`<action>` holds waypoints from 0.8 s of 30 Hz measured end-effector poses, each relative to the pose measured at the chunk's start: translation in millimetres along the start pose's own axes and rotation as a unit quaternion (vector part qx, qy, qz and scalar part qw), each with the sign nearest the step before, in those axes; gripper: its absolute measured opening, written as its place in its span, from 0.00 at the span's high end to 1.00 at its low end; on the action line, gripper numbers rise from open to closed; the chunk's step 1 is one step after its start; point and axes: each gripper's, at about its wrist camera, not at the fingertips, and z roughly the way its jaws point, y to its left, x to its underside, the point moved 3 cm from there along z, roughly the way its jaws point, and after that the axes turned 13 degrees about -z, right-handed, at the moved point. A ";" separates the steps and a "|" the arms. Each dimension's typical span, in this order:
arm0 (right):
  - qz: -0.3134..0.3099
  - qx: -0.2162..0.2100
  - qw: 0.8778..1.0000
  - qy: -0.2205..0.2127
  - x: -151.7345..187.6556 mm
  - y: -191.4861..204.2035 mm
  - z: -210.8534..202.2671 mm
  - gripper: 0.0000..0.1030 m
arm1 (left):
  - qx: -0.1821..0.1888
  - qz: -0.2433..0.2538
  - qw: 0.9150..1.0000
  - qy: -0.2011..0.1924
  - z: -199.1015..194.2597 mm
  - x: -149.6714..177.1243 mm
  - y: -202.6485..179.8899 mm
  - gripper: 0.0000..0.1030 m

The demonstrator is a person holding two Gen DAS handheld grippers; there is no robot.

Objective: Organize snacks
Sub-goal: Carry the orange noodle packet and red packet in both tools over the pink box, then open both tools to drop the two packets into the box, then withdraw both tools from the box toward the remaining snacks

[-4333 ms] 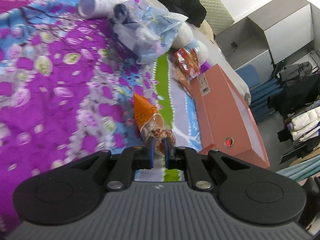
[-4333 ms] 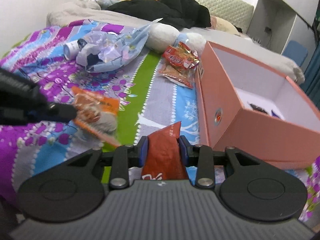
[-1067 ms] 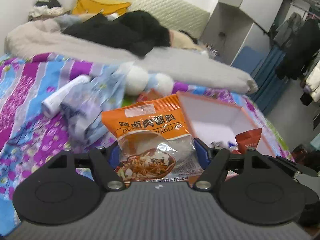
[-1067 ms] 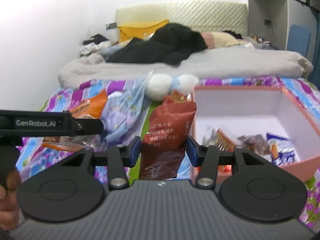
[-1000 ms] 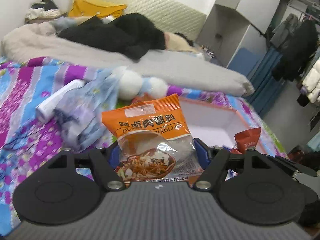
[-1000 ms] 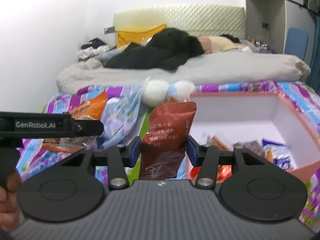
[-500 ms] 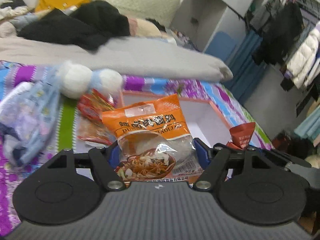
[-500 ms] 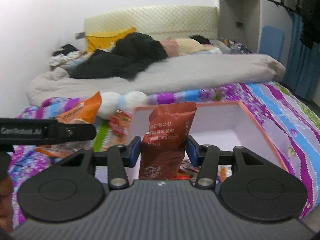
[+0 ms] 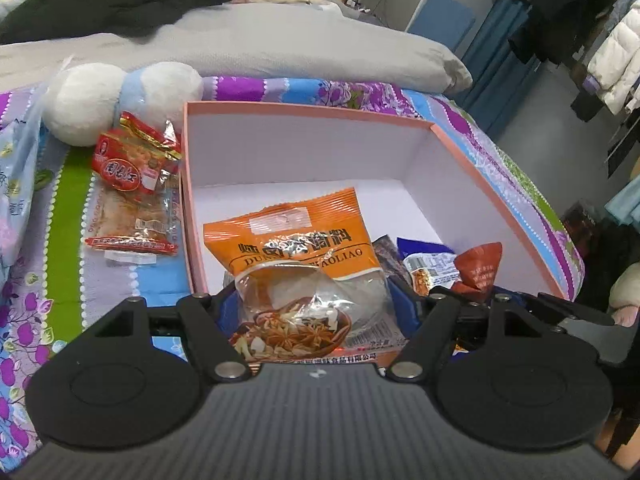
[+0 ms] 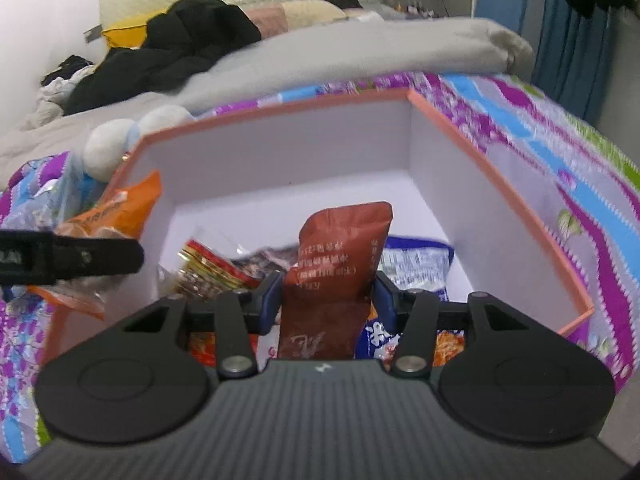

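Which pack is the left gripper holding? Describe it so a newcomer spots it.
Find the pink box on the bedspread. Over its near-left corner, the left gripper clamps the orange packet: clear window showing star anise, unlike the right gripper's brown-red pouch.

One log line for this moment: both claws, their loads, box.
left claw: shut on orange spice packet | right claw: shut on brown-red pouch | both over open pink cardboard box

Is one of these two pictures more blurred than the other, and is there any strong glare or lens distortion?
Left wrist view: mostly sharp, the print on the orange packet is readable; fisheye bends the pink box rim. Right wrist view: clearly softer, the grey blanket and snacks inside the box smear with motion blur, while the brown-red packet stays sharper. No strong glare; the lighting is even and dim.
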 end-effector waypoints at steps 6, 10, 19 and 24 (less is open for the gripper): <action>-0.005 -0.003 1.000 0.003 0.3 0.1 1.1 0.40 | -0.010 0.012 1.000 -0.004 4.0 1.5 -3.4 0.24; 0.003 0.000 1.000 -0.007 -0.9 -3.3 -8.4 0.26 | -0.008 -0.011 1.000 0.006 0.2 0.2 0.8 0.14; 0.016 0.002 0.999 -0.044 -10.3 0.8 -49.7 0.26 | 0.010 -0.004 0.999 -0.033 -56.1 -7.7 -5.5 0.13; 0.016 0.008 0.997 -0.077 -22.6 10.7 -81.8 0.26 | 0.019 0.003 0.998 -0.064 -100.1 -11.1 -6.8 0.14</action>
